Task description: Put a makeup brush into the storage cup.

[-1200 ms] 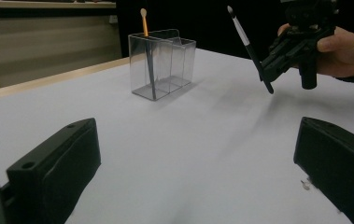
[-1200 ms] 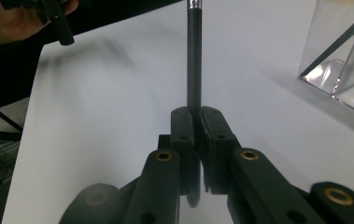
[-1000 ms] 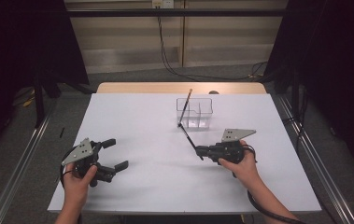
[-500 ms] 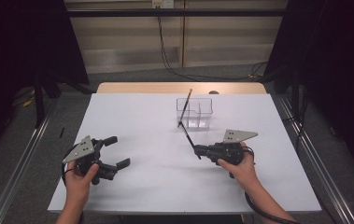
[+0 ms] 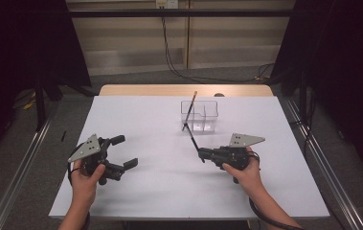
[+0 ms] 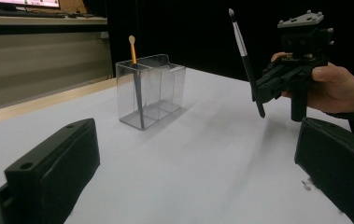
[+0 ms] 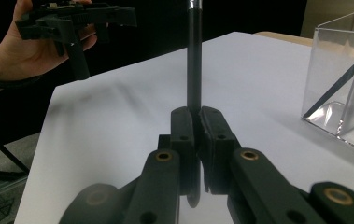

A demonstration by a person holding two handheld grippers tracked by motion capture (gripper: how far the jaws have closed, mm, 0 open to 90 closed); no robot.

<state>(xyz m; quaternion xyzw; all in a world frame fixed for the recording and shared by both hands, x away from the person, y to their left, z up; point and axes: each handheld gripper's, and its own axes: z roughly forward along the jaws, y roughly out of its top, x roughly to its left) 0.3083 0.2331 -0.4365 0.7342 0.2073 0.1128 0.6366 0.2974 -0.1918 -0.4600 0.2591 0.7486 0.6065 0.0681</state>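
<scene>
A clear divided container (image 5: 199, 115) stands on the white table (image 5: 160, 191), right of centre toward the back. A thin brush with a golden tip (image 5: 189, 111) leans in its left compartment (image 6: 135, 70). My right gripper (image 5: 202, 154) is shut on a black brush (image 5: 192, 139) near its lower end, and the brush slants up toward the container. In the right gripper view the jaws (image 7: 199, 126) clamp the black handle (image 7: 194, 60), with the container (image 7: 343, 79) to the right. My left gripper (image 5: 124, 152) hovers open at the front left, nothing between its jaws (image 6: 195, 172).
A wooden strip (image 5: 184, 90) runs along the table's far edge. Metal floor rails (image 5: 21, 167) flank both sides of the table. In the left gripper view a tiny speck (image 6: 306, 186) lies on the table near the right jaw.
My left gripper has edged slightly forward, still open. The right gripper and its black brush have shifted a little to the left.
</scene>
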